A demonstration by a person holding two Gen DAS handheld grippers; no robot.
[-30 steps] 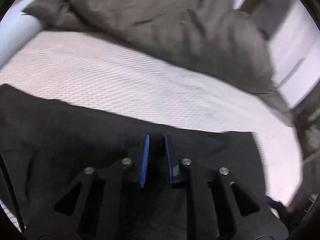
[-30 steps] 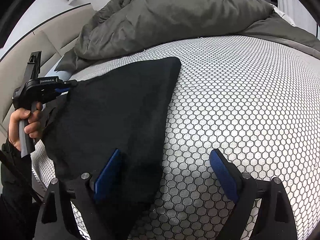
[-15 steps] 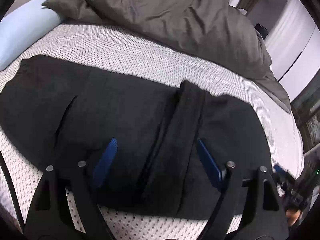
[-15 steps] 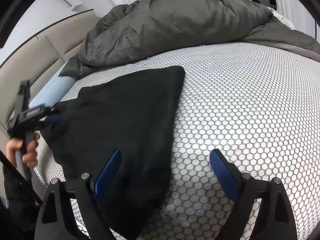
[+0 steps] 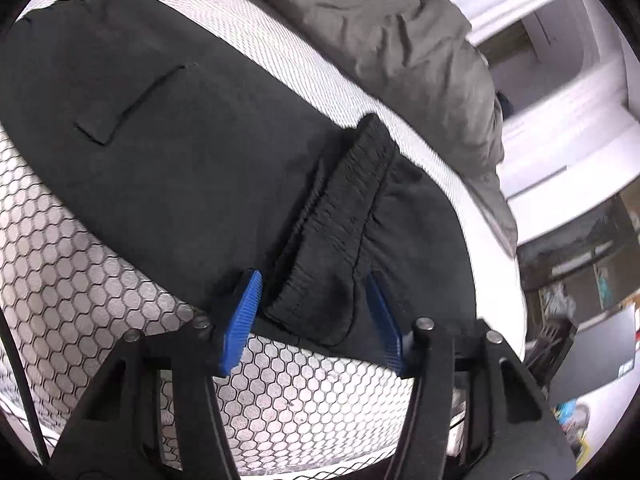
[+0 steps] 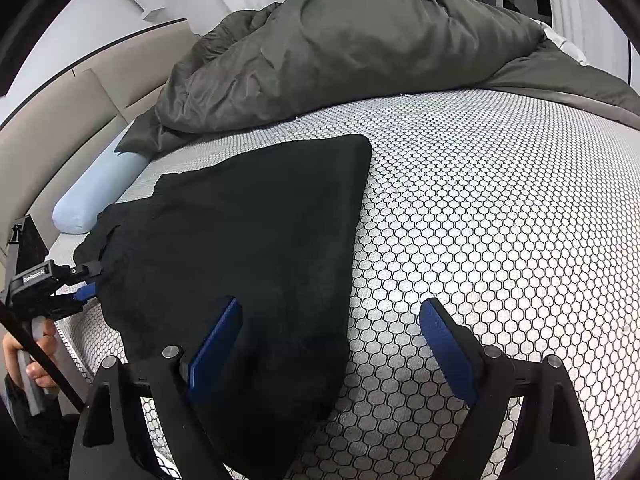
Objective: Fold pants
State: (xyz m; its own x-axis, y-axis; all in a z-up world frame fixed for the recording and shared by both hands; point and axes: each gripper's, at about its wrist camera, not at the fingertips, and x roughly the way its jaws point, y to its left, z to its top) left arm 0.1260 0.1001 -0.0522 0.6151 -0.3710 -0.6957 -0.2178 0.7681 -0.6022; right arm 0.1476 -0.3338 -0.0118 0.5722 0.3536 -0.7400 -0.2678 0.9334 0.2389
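Note:
The black pants (image 5: 200, 140) lie folded on the honeycomb-patterned mattress (image 5: 60, 260). A ribbed elastic band (image 5: 344, 200) of the pants runs toward my left gripper (image 5: 312, 316), and its near end lies between the blue pads. The left jaws are closing, but the pads do not press on the cloth. In the right wrist view the pants (image 6: 248, 240) spread out as a dark slab. My right gripper (image 6: 330, 346) hangs wide open over their near right edge, gripping nothing. The left gripper (image 6: 90, 280) sits at the pants' left edge, held by a hand (image 6: 40, 356).
A crumpled grey duvet (image 6: 360, 48) is heaped across the far side of the bed. A light blue bolster pillow (image 6: 96, 196) lies along the beige headboard (image 6: 52, 128). Bare mattress (image 6: 500, 220) stretches to the right of the pants. Cluttered furniture (image 5: 580, 280) stands beyond the bed's edge.
My left gripper let go of the pants, opened wide, then slid along their edge toward the near side and narrowed around the elastic band. The right gripper stayed still and open.

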